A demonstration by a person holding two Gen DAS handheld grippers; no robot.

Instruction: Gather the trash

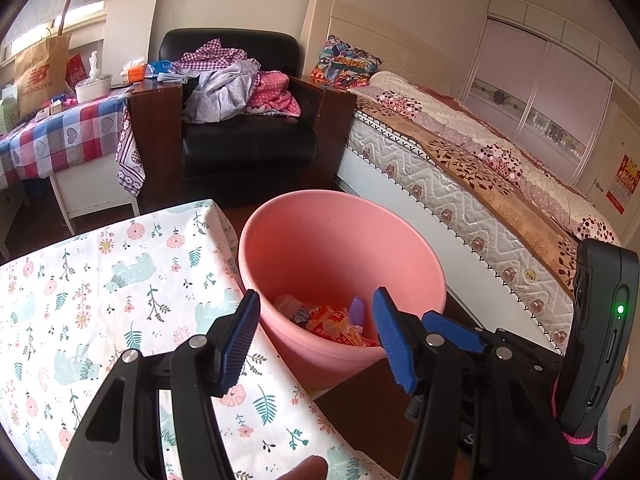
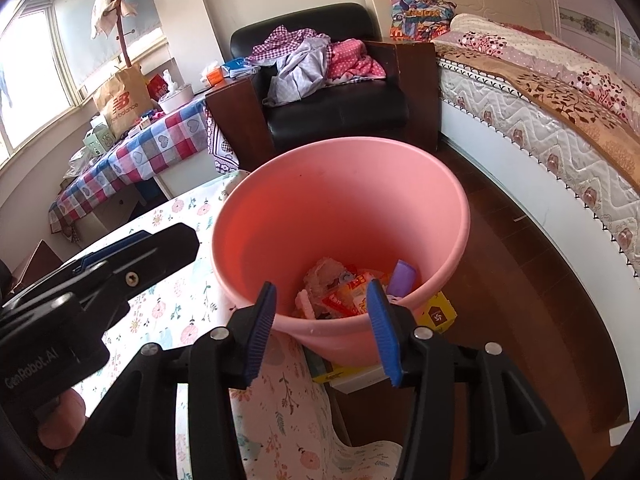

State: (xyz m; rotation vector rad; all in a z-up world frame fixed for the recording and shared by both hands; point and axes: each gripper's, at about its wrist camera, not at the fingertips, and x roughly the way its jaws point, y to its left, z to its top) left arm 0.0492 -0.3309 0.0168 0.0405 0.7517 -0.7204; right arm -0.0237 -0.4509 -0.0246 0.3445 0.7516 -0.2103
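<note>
A pink plastic bin (image 1: 320,240) stands on the floor beside the table; it also shows in the right wrist view (image 2: 340,200). Inside lie crumpled wrappers (image 1: 336,324), red, orange and purple, also seen in the right wrist view (image 2: 348,296). My left gripper (image 1: 316,340) is open and empty, over the table edge just short of the bin. My right gripper (image 2: 322,328) is open and empty, above the bin's near rim. The right gripper's body (image 1: 592,340) shows at the right of the left wrist view; the left gripper's body (image 2: 100,272) shows at the left of the right wrist view.
A table with a floral cloth (image 1: 100,300) lies to the left of the bin. A yellow box (image 2: 438,314) sits under the bin. A black armchair (image 1: 244,136) with clothes stands behind, a bed (image 1: 480,168) to the right, a checked-cloth table (image 1: 60,136) far left.
</note>
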